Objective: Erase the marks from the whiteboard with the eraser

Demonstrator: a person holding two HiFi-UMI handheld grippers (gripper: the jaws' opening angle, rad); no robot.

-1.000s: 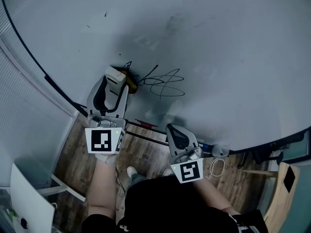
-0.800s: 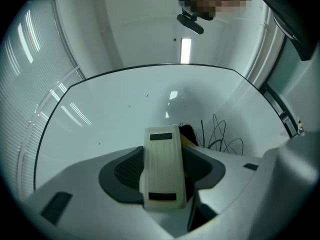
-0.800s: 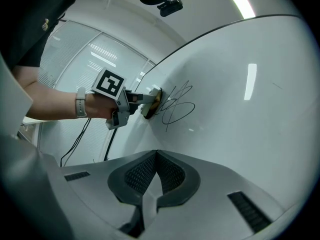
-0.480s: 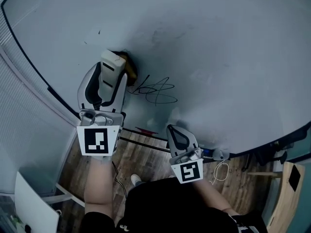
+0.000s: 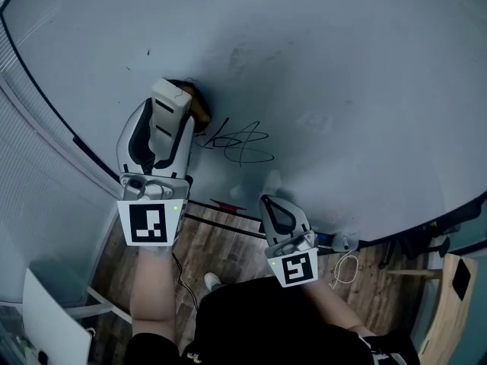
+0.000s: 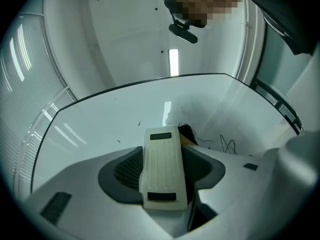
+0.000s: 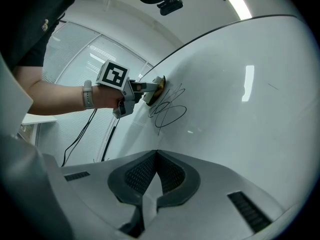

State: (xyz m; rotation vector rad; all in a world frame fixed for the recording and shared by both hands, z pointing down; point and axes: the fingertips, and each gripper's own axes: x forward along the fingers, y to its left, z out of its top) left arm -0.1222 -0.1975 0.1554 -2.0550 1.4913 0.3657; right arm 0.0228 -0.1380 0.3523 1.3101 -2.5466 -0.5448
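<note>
Whiteboard (image 5: 342,74) smooth and glossy — eraser (image 6: 162,169) ribbed matt plastic, floor (image 5: 228,238) wood.

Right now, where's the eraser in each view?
Head view: eraser left of centre, upper half.
Left gripper view: eraser bottom centre, between the jaws.
Right gripper view: eraser upper middle, slightly left.
Shared landmark: black scribble, just right of it in every view.

Brown wood-plank floor (image 5: 228,238) lies below; pale horizontal window blinds (image 5: 34,181) cover the left side; a white panel (image 5: 46,318), perhaps furniture, sits at lower left; a light wooden furniture piece (image 5: 440,303) stands at lower right; a long ceiling lamp (image 6: 173,62) glows overhead.
</note>
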